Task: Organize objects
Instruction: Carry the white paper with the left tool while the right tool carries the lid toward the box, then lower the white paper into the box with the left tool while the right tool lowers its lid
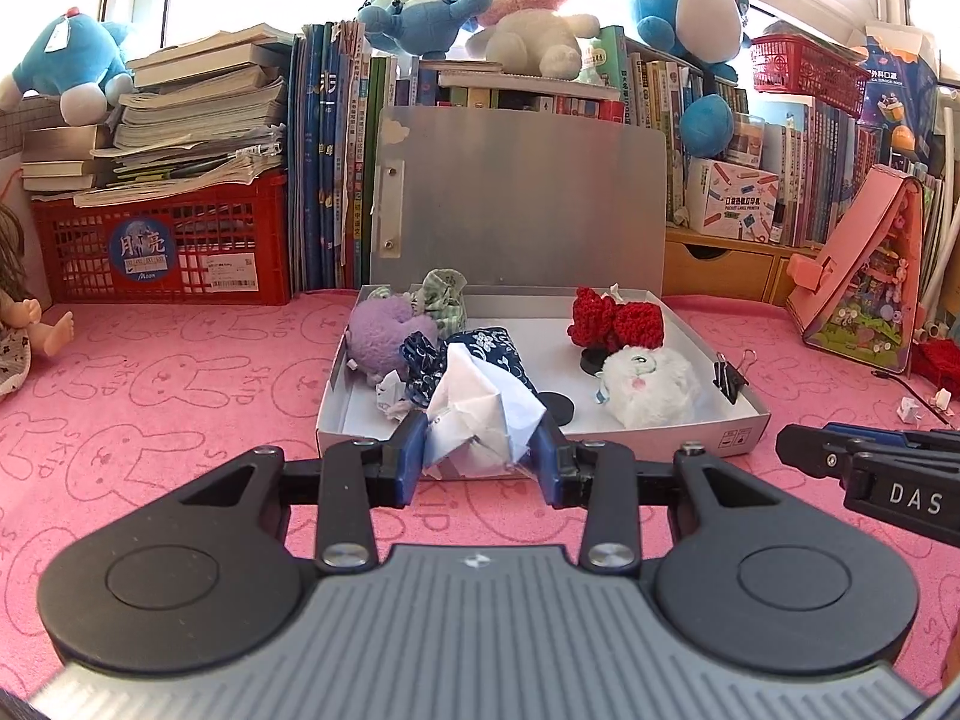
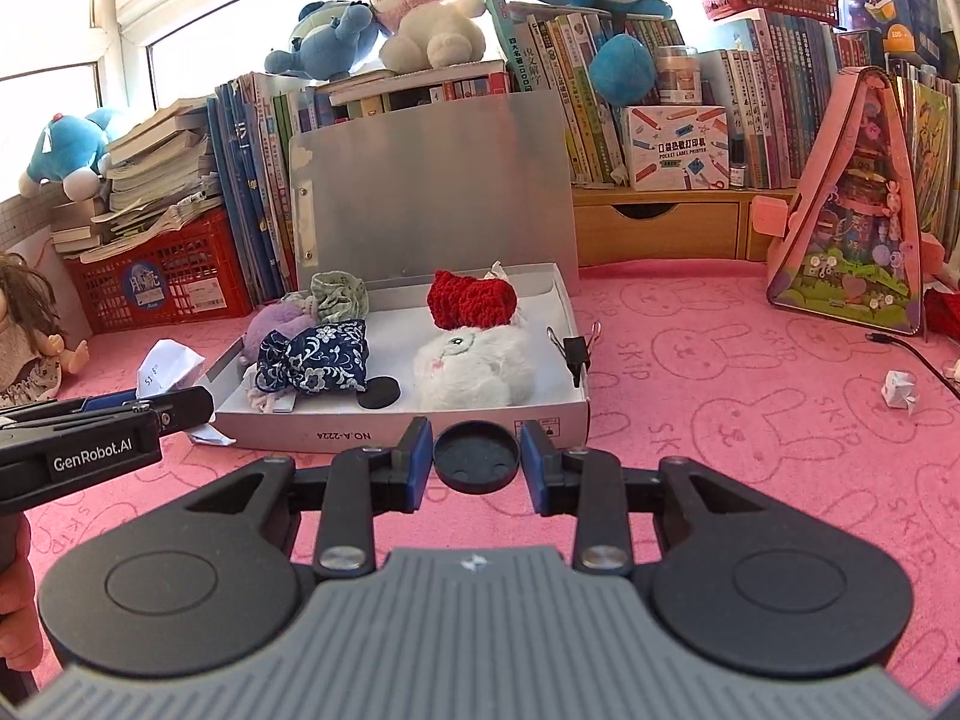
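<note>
My left gripper (image 1: 480, 429) is shut on a crumpled white paper (image 1: 474, 402), held just in front of the open white box (image 1: 630, 441). My right gripper (image 2: 476, 438) is shut on a black round disc (image 2: 476, 461) before the box's front wall (image 2: 390, 435). Inside lie a blue floral pouch (image 2: 318, 360), a purple plush (image 1: 378, 342), a green checked scrunchie (image 2: 336, 294), a red knitted bow (image 2: 471, 299), a white fluffy plush (image 2: 474, 369) and another black disc (image 2: 380, 391). A black binder clip (image 2: 576, 354) sits on the right wall. Each gripper shows at the other view's edge.
The box lid (image 1: 522, 204) stands upright against rows of books. A red crate (image 1: 162, 246) and a doll (image 1: 24, 324) are at the left, a pink triangular toy house (image 2: 852, 228) at the right. A small folded paper (image 2: 900, 390) and a black cable (image 2: 912, 348) lie on the pink mat.
</note>
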Tool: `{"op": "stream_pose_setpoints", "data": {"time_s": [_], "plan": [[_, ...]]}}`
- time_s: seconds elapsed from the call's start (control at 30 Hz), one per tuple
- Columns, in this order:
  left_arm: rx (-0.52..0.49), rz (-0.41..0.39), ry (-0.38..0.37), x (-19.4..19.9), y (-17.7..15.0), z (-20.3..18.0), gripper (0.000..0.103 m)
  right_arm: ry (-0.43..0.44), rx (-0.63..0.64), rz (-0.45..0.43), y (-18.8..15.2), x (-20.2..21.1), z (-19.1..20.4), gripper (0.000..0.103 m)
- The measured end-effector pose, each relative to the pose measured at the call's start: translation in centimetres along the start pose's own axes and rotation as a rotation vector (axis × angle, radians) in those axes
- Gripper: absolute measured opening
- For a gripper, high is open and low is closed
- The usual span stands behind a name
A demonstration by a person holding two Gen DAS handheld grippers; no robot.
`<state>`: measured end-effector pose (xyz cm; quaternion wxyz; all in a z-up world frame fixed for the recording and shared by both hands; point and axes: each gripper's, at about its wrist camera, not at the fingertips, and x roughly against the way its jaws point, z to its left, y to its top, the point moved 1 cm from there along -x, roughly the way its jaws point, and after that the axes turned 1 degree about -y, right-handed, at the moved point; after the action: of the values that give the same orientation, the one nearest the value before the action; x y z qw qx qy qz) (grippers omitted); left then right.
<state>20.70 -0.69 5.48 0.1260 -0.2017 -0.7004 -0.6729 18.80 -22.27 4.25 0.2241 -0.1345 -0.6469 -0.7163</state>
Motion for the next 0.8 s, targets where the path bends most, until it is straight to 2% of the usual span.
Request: {"op": "stream_pose_setpoints", "data": {"time_s": [0.33, 0.53, 0.57, 0.6, 0.67, 0.8], "plan": [[-0.002, 0.009, 0.005, -2.2, 1.3, 0.4, 0.043, -0.011, -0.009, -0.007, 1.9, -1.7, -0.7, 0.040], [0.002, 0.018, 0.008, -2.5, 1.1, 0.6, 0.043, -0.013, -0.030, 0.015, 1.4, -2.3, -1.4, 0.040], [0.000, 0.018, 0.005, -2.4, 1.0, 0.6, 0.043, -0.008, -0.035, 0.022, 1.1, -2.3, -1.6, 0.041], [-0.008, 0.018, 0.001, -2.3, 0.8, 0.5, 0.043, -0.007, -0.031, 0.032, 0.6, -2.5, -1.7, 0.049], [-0.021, 0.022, -0.002, -2.1, 0.3, 0.3, 0.043, -0.009, -0.021, 0.052, -0.4, -2.7, -1.8, 0.056], [-0.019, 0.041, -0.020, -2.0, -0.7, 0.1, 0.043, -0.007, 0.010, 0.082, -2.4, -3.2, -1.6, 0.063]]}}
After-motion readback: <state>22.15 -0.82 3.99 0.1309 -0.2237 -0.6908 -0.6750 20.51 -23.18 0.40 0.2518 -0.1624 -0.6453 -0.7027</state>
